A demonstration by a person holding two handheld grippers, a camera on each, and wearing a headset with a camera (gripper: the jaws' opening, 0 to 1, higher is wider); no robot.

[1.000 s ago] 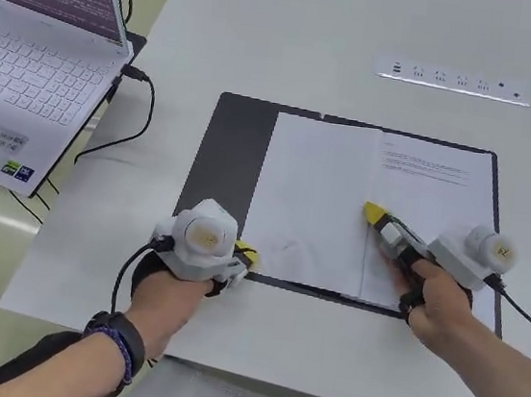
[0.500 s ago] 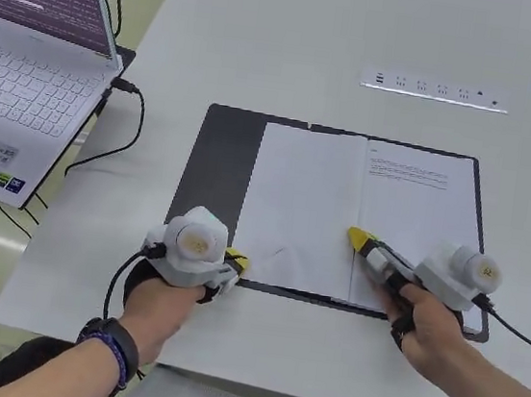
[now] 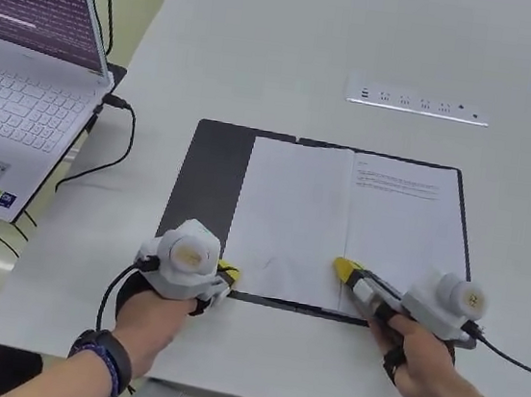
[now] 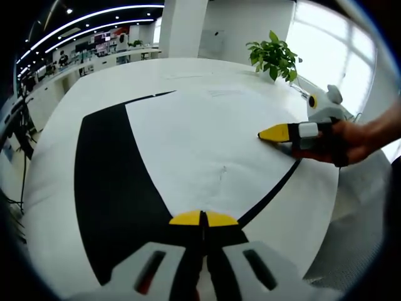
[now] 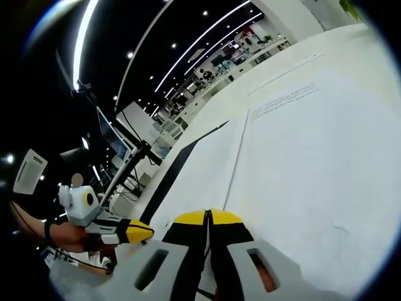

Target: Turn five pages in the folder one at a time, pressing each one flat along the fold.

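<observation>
- the folder (image 3: 212, 177) lies open and flat on the white table (image 3: 264, 53), in the middle of the head view. its dark cover shows at the left, then a blank left page (image 3: 288, 216) and a right page (image 3: 402, 235) with a few lines of print at its top.
- the right gripper (image 3: 342, 266) sits at lower right of centre. its yellow tips are pressed together with nothing between them, and they rest on the fold (image 3: 350, 199) near its lower end.
- the left gripper (image 3: 227, 273) is at lower left, jaws likewise closed and empty, tips at the folder's near edge where the dark cover meets the left page's corner.
- compared with a second ago, the right gripper's tips have slid down the fold, from about halfway to close to the folder's near edge. the left gripper has kept its place at that edge. the whole frame has shifted too, which is the camera's doing.
- the head view takes in a laptop (image 3: 18, 81) at upper left with a cable (image 3: 106, 155) beside it, and a power strip (image 3: 418, 103) above the folder.
- the left gripper view adds a plant (image 4: 274, 58) at upper right, and shows the right gripper lying on the paper from the side.
- the right gripper view looks up along the fold, with the printed lines at upper right and the left gripper at lower left.
</observation>
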